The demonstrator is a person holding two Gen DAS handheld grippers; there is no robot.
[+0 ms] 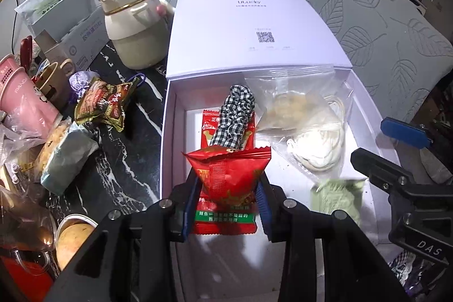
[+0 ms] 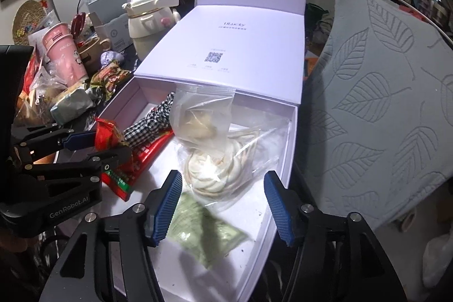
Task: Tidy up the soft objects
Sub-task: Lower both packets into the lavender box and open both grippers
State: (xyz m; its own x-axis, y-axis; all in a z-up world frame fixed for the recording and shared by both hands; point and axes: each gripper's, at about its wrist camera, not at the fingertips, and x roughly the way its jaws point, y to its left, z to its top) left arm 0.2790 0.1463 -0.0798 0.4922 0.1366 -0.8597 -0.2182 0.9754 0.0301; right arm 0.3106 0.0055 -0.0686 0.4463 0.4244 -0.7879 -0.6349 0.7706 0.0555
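Observation:
My left gripper point(image 1: 228, 188) is shut on a red snack packet point(image 1: 226, 171) and holds it over the near left part of the open white box point(image 1: 170, 149). In the box lie another red packet point(image 1: 209, 123), a black-and-white checked scrunchie point(image 1: 235, 115), a clear bag of white cords point(image 1: 305, 129) and a pale green sachet point(image 1: 337, 203). My right gripper point(image 2: 223, 205) is open and empty above the green sachet point(image 2: 203, 234) at the box's near edge. The left gripper point(image 2: 93, 149) with its red packet point(image 2: 109, 135) shows at the left of the right wrist view.
On the dark marble table point(image 1: 133, 137) left of the box lie a gold-red snack packet point(image 1: 103, 104), a pale blue wrapped pack point(image 1: 68, 157), pink cups point(image 1: 25, 101), a cream kettle point(image 1: 136, 24) and a cardboard box point(image 1: 73, 27). Leaf-patterned chairs point(image 2: 382, 109) stand right.

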